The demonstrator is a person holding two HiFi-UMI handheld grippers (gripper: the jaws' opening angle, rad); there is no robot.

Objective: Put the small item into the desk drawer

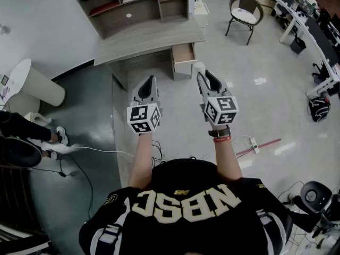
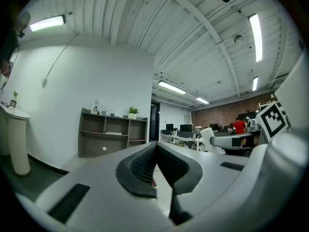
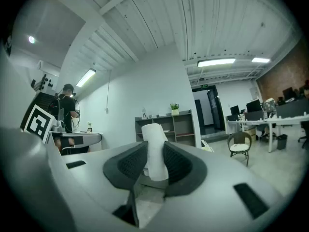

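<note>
The small item (image 1: 198, 67) is a white cylinder, held upright in my right gripper (image 1: 202, 74), whose jaws are shut on its sides. In the right gripper view the white cylinder (image 3: 155, 149) stands between the dark pads and sticks out above them. My left gripper (image 1: 150, 81) is held level beside the right one, jaws shut with nothing in them; in the left gripper view its jaws (image 2: 155, 148) meet. Both hang in the air in front of the grey desk (image 1: 149, 39). The desk drawer (image 1: 184, 53) is pulled open, just beyond the right gripper.
A shelf unit (image 1: 135, 4) stands on the desk's back. A wicker chair (image 1: 244, 12) is at the far right, a white pedestal table (image 1: 32, 84) at the left. Cables (image 1: 106, 152) and a power strip (image 1: 254, 142) lie on the floor. Another person's legs (image 1: 21, 137) show at the left.
</note>
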